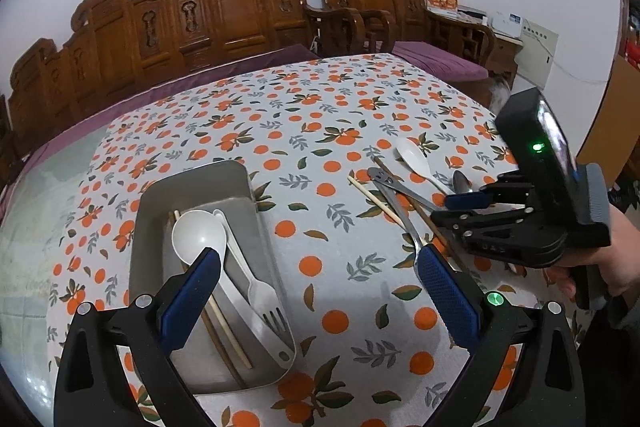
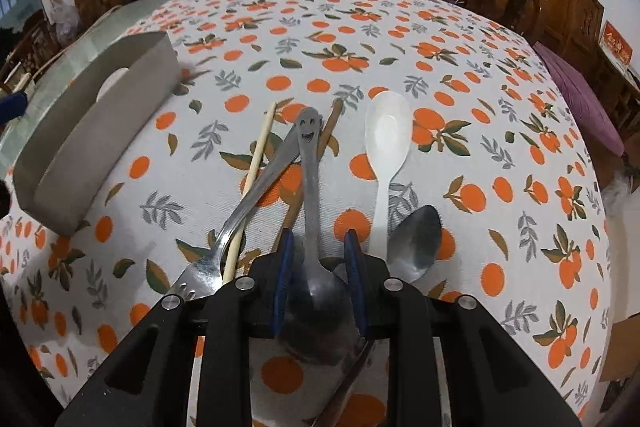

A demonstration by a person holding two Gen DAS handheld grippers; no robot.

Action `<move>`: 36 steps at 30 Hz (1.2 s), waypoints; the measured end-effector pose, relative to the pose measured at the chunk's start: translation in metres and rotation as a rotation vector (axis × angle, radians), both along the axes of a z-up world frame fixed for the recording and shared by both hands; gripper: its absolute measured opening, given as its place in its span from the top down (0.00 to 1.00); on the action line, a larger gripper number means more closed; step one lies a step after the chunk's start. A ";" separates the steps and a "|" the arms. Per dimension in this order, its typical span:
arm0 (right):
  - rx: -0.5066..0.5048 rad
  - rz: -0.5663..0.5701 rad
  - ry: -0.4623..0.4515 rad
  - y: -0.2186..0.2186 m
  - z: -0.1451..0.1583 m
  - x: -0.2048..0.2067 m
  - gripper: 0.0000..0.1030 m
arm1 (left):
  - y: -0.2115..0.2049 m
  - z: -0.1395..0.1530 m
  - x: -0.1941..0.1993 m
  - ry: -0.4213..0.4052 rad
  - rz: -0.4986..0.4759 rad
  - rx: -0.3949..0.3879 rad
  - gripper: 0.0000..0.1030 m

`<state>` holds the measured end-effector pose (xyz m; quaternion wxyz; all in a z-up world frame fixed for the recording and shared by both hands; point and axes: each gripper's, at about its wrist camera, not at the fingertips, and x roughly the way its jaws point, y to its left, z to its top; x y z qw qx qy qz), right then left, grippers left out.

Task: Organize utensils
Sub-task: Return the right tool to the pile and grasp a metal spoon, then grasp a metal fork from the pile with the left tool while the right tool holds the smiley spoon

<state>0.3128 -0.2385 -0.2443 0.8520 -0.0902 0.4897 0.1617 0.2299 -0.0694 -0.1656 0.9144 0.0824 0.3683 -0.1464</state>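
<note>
1. I hold a claw in each hand over a table covered with a white cloth [image 1: 340, 239] printed with oranges and leaves.
2. My left claw [image 1: 320, 263] hangs wide open, nothing between its blue pads. One pad sits over the grey tray, the other over bare cloth.
3. The grey tray [image 1: 154, 227] lies on the cloth to the left. It holds a large white spoon [image 1: 198, 237], a white plastic fork [image 1: 262, 301] and a pair of chopsticks [image 1: 230, 337], all lying lengthwise.
4. My right claw [image 2: 318, 237] points steeply down at a loose pile of utensils on the cloth, well apart from the tray. Its blue pads stand a narrow gap apart, either side of a metal spoon.
5. That metal spoon [image 2: 310, 163] has a smiling face cut into its handle end. Its bowl sits between my pads, its handle pointing away. I cannot tell whether the pads press on it.
6. Beside it to the left lie a metal fork [image 2: 248, 203] and a pale chopstick [image 2: 256, 163], crossing one another. A darker chopstick [image 2: 328, 131] shows behind the spoon handle.
7. To the right lie a white plastic spoon [image 2: 386, 135] and, touching its handle, a second metal spoon [image 2: 416, 239].
8. Carved wooden chairs [image 1: 224, 15] line the wall behind the table.
</note>
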 end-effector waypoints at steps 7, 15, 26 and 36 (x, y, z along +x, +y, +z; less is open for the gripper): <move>0.026 -0.003 0.007 -0.001 0.000 0.006 0.93 | -0.005 -0.002 -0.002 0.001 -0.007 0.011 0.08; 0.110 -0.005 -0.016 -0.008 0.014 0.004 0.93 | -0.009 -0.007 -0.002 0.030 -0.005 0.003 0.08; 0.204 -0.077 -0.063 -0.044 0.032 0.007 0.93 | -0.040 -0.016 0.002 0.072 -0.022 0.011 0.08; 0.243 -0.090 -0.075 -0.049 0.035 0.006 0.93 | -0.074 -0.046 0.026 0.165 -0.044 0.008 0.25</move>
